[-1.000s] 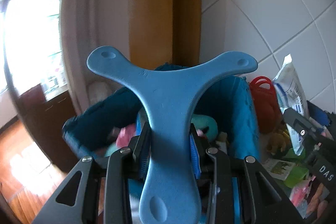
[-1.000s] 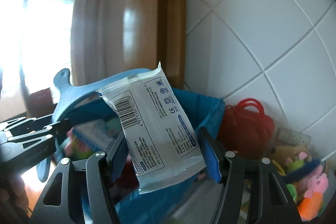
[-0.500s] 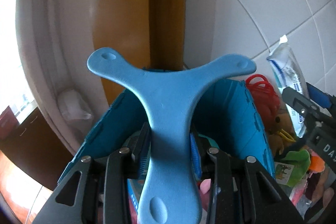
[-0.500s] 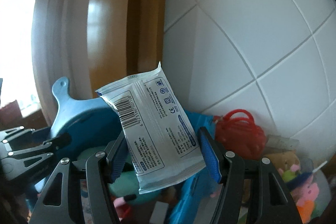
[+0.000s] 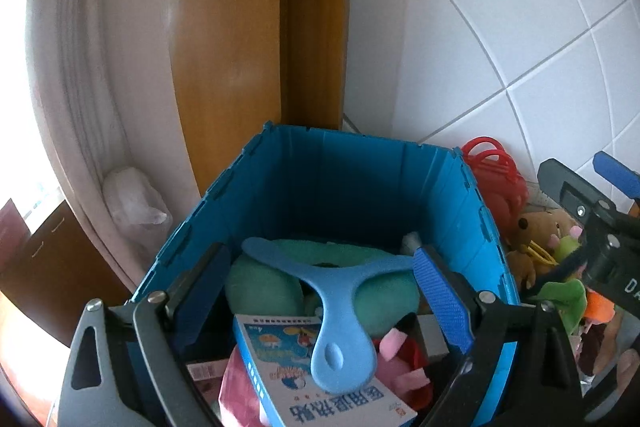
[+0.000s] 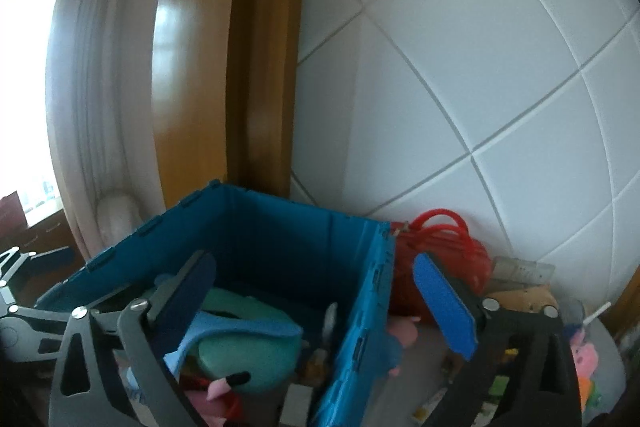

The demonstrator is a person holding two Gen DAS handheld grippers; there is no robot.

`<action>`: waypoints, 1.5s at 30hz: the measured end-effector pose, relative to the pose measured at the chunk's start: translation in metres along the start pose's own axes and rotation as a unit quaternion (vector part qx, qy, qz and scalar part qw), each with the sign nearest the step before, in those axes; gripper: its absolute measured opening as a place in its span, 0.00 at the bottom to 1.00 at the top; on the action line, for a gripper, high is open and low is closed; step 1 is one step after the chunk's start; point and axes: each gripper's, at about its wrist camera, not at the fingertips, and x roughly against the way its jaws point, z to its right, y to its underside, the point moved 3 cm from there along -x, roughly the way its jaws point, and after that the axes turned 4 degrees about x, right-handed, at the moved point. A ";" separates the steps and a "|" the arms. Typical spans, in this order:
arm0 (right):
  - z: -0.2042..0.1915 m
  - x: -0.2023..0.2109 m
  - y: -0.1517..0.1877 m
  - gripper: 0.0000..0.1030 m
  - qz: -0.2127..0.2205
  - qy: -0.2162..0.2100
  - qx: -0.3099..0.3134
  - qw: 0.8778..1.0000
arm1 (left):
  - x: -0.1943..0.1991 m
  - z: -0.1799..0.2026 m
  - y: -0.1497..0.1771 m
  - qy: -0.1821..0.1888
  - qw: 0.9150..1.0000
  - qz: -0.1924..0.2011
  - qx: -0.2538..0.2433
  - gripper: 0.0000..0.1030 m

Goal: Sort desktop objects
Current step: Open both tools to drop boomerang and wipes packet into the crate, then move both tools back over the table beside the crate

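Here the left gripper (image 5: 320, 291) hangs over the blue bin (image 5: 452, 195), its jaws opening wide with nothing pressed between the pads. Below them the light-blue three-armed toy (image 5: 332, 307) lies free inside the bin, resting on a green cushion (image 5: 260, 287) and a blue-and-white box (image 5: 280, 379), with pink plush (image 5: 396, 367) to its right. The right gripper (image 6: 316, 303) is likewise spreading its jaws, empty, straddling the bin's right wall. Beyond that wall, on the right, a red bag (image 6: 440, 251) sits against the white tiled wall (image 6: 480, 87); more soft toys (image 5: 540, 231) crowd near it.
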 end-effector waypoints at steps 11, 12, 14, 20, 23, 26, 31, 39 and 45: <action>-0.007 0.048 0.023 1.00 0.028 0.005 0.005 1.000 | 0.052 -0.002 0.032 0.000 0.999 0.036 -0.001 0.91; -0.007 0.055 0.027 1.00 0.031 0.007 0.003 0.999 | 0.058 -0.001 0.038 0.001 0.999 0.039 -0.003 0.91; -0.009 0.070 0.035 1.00 0.037 0.006 -0.001 0.999 | 0.067 0.001 0.048 0.000 0.999 0.044 -0.005 0.91; -0.011 0.094 0.062 1.00 0.023 0.010 -0.002 1.000 | 0.078 0.008 0.071 0.001 0.999 0.039 -0.012 0.91; -0.011 0.099 0.076 1.00 0.011 0.014 0.000 1.000 | 0.081 0.011 0.082 0.001 0.999 0.036 -0.016 0.91; -0.005 0.105 0.091 1.00 0.002 0.015 -0.005 1.000 | 0.085 0.018 0.093 -0.002 0.999 0.034 -0.016 0.91; 0.025 0.126 0.120 1.00 -0.007 0.021 -0.023 0.999 | 0.098 0.051 0.116 0.005 0.999 0.034 -0.027 0.91; 0.103 0.181 0.185 1.00 -0.032 0.040 -0.033 0.998 | 0.134 0.151 0.171 0.040 0.998 0.032 -0.045 0.91; 0.179 0.235 0.240 1.00 -0.046 0.063 -0.045 0.996 | 0.161 0.225 0.226 0.046 0.998 0.016 -0.047 0.91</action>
